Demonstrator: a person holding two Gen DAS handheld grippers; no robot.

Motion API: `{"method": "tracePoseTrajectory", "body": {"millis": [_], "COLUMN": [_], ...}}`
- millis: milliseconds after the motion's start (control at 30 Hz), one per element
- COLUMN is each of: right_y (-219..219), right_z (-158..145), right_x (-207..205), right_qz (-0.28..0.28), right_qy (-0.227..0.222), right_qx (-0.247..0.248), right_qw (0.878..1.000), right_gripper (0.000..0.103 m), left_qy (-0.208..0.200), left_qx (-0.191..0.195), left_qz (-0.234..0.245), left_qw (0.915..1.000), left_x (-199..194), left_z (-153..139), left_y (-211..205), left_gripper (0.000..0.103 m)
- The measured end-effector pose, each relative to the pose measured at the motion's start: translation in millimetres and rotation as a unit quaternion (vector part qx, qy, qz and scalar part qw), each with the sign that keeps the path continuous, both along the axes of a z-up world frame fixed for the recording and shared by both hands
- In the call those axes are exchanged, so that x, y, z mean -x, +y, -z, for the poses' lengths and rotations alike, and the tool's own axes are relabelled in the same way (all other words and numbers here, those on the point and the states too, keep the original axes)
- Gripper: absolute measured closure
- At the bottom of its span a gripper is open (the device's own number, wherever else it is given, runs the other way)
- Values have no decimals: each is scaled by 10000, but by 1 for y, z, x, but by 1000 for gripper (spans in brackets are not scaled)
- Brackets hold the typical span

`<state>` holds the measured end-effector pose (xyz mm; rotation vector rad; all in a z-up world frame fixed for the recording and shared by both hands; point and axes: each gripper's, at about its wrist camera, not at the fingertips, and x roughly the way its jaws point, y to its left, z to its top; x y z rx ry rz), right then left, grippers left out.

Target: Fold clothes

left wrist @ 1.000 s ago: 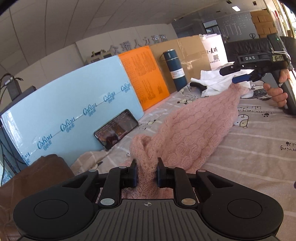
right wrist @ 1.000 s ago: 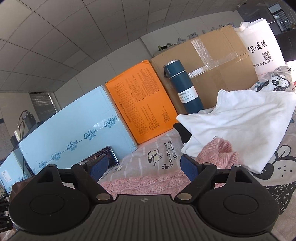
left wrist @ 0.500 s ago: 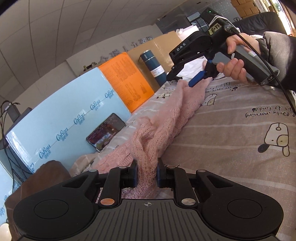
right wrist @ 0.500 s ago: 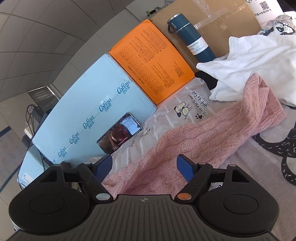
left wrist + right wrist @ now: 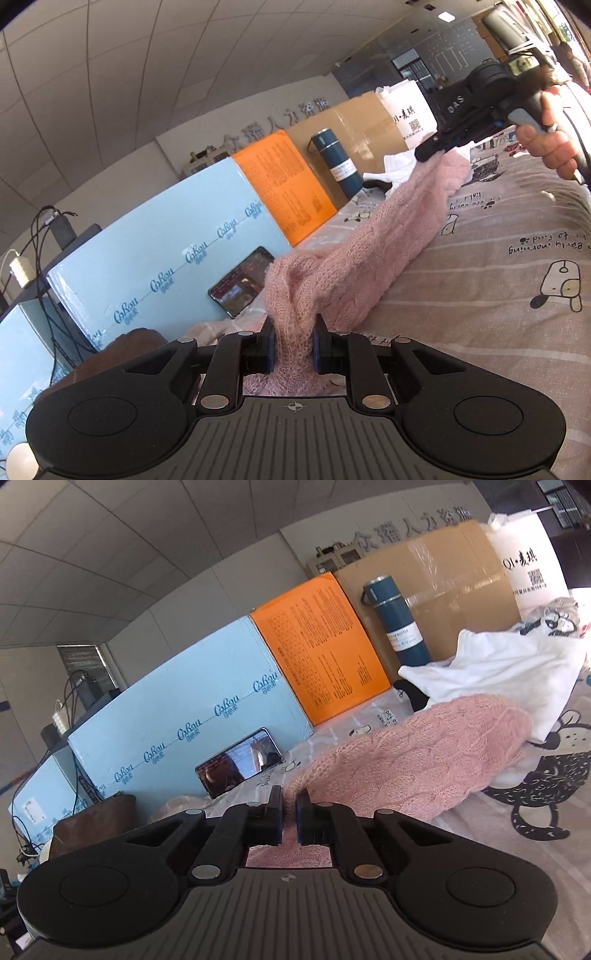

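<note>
Your left gripper [image 5: 294,345] has a matte black body with a ribbed top plate bearing a small crosshair mark. Two round recessed discs flank that plate. Black linkage arms, pinned with silver screws, carry the fingers [image 5: 266,349], which have dark blue pads. Your right gripper [image 5: 290,821] is built identically, with blue-padded fingers [image 5: 303,821]. In the left wrist view, its body reads "DAS" in pale letters. Your right hand [image 5: 550,138] grips a dark handle with a grey trigger beside that lettering.

Pale tiled ceiling [image 5: 184,74], grey wall [image 5: 229,602], ceiling light [image 5: 444,15], sunlit cartoon-print bedsheet [image 5: 498,288].
</note>
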<state>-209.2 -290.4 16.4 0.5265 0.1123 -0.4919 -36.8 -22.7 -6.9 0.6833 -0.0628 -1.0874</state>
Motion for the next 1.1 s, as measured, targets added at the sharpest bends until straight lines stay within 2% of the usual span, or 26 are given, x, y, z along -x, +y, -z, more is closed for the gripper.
{"method": "tracePoseTrajectory", "body": {"millis": [167, 233, 333, 367, 433, 467, 500, 533, 567, 600, 667, 733, 767, 867, 933, 1000, 1100], "right_y": [49, 61, 66, 66, 60, 57, 53, 48, 41, 34, 13, -11, -23, -62, -84, -98, -105], "right_z": [16, 25, 42, 48, 51, 52, 50, 46, 42, 38, 33, 33, 34, 40, 45, 50, 53], "right_x": [38, 45, 50, 51, 57, 60, 65, 73, 80, 87, 99, 106, 108, 110, 105, 99, 88], "right_qz": [-35, -76, -316, -415, -478, -501, -433, -277, -101, 75, 473, 904, 1082, 1530, 1652, 1741, 1540], "right_qy": [145, 364, 679, 758, 786, 791, 744, 631, 541, 463, 354, 366, 381, 421, 519, 617, 782], "right_qx": [243, 322, 167, 106, 44, 18, 57, 153, 233, 305, 343, 271, 145, -397, -846, -1084, -1142], "right_qw": [9996, 9988, 9971, 9962, 9957, 9956, 9963, 9975, 9982, 9984, 9977, 9949, 9933, 9865, 9812, 9768, 9783], "right_gripper": [97, 97, 97, 96, 89, 83, 60, 39, 34, 31, 28, 26, 26, 26, 29, 29, 49], "left_qy": [233, 332, 460, 500, 610, 795, 978, 1150, 1322, 1487, 1771, 2050, 2184, 2547, 2764, 2864, 2815], "left_qx": [-359, -573, -909, -989, -1127, -1098, -1029, -903, -776, -627, -157, 385, 636, 1152, 1358, 1415, 1337], "left_qz": [247, 393, 575, 622, 723, 809, 929, 1018, 1105, 1174, 1145, 879, 716, -76, -276, -319, -309], "left_qw": [9988, 9970, 9931, 9919, 9891, 9875, 9855, 9840, 9820, 9799, 9774, 9740, 9711, 9601, 9510, 9471, 9497], "left_x": [-2, 0, 2, 3, 3, 1, 0, -1, -3, -4, -10, -19, -24, -42, -50, -54, -52], "left_z": [9, 13, 20, 22, 26, 25, 22, 18, 14, 10, 1, -7, -10, -14, -14, -13, -9], "left_y": [16, 21, 26, 27, 30, 34, 40, 45, 51, 57, 68, 73, 75, 69, 66, 61, 53], "left_gripper": [86, 86, 86, 82, 79, 69, 55, 47, 31, 24, 23, 16, 9, 8, 8, 8, 8]}}
